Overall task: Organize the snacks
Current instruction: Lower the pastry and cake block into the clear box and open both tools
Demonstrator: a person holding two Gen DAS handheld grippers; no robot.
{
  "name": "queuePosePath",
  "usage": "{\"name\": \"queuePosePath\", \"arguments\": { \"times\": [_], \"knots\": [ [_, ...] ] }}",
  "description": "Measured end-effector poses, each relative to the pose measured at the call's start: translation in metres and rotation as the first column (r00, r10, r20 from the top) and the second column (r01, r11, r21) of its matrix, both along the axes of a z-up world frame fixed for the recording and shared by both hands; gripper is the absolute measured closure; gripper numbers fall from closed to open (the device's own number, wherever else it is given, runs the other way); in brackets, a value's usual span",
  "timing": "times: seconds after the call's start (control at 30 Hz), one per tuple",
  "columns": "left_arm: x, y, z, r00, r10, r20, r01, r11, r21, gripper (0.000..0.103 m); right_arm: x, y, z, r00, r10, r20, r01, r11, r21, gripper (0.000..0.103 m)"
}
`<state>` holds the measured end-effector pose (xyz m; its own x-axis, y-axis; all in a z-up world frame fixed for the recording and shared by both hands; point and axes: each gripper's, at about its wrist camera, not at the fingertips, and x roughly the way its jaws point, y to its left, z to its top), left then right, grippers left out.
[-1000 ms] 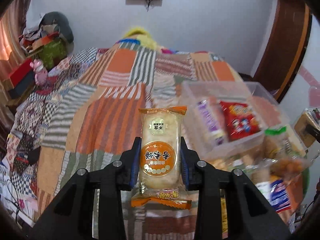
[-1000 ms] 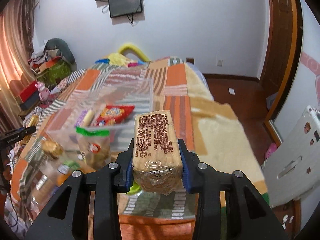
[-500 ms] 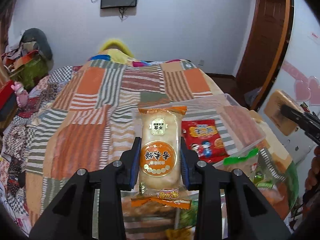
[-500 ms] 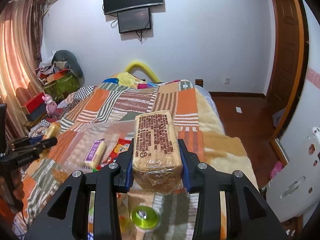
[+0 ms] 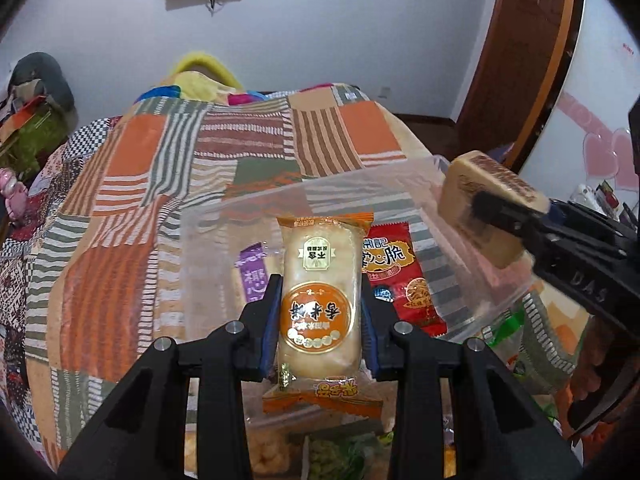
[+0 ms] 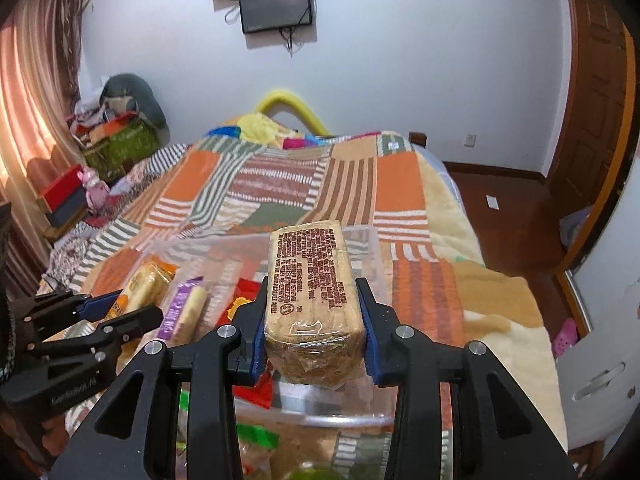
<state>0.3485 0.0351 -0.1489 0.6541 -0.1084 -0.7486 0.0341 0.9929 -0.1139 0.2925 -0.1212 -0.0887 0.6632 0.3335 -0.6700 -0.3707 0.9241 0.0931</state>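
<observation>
My left gripper [image 5: 320, 328] pinches an orange-and-cream rice cracker packet [image 5: 320, 300] by its long sides, and my right gripper [image 6: 312, 324] is clamped the same way on a tan wrapped block [image 6: 310, 280] (a biscuit or cake brick, I judge); both snacks hang just over the near part of the clear plastic bin [image 5: 248, 204] on the patchwork quilt [image 5: 168, 160]. To do this step well I judge I should bring each packet low inside the bin walls before easing the pads apart, lay the cracker flat beside the purple stick snack [image 5: 253, 276] and not across the red packet [image 5: 400, 280], and let one hand go at a time, since the two grippers sit close and could knock together; the block is heavier and should be set down, not dropped, so it does not crush what lies under it. As for writing: the cracker packet's orange roundel carries large Chinese characters, seen upside down, with a small gold crest above; the red packet shows bold yellow Chinese characters; the block's top is covered in dense dark-brown print, too fine to read; the purple wrapper's lettering is too blurred to read; the other gripper's side carries faint embossed letters I cannot make out.
</observation>
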Motion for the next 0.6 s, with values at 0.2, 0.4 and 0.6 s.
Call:
{"name": "queuePosePath", "arguments": {
  "times": [0.2,0.4,0.6],
  "knots": [
    [0.012,-0.007,-0.011,0.999,-0.022,-0.043,0.022,1.000,0.006,0.068,0.003,-0.002,-0.012,0.999,0.010,-0.047,-0.011,1.000,-0.028,0.068],
    [0.016,-0.006,-0.018,0.997,-0.012,-0.077,0.011,1.000,-0.016,0.042,0.003,-0.002,-0.019,0.997,0.019,-0.077,-0.022,0.999,-0.046,0.068],
    [0.004,-0.004,-0.007,0.999,-0.010,-0.049,0.010,1.000,-0.012,0.042,-0.002,-0.007,-0.009,0.997,0.016,-0.070,-0.018,0.999,-0.029,0.065]
  ]
}}
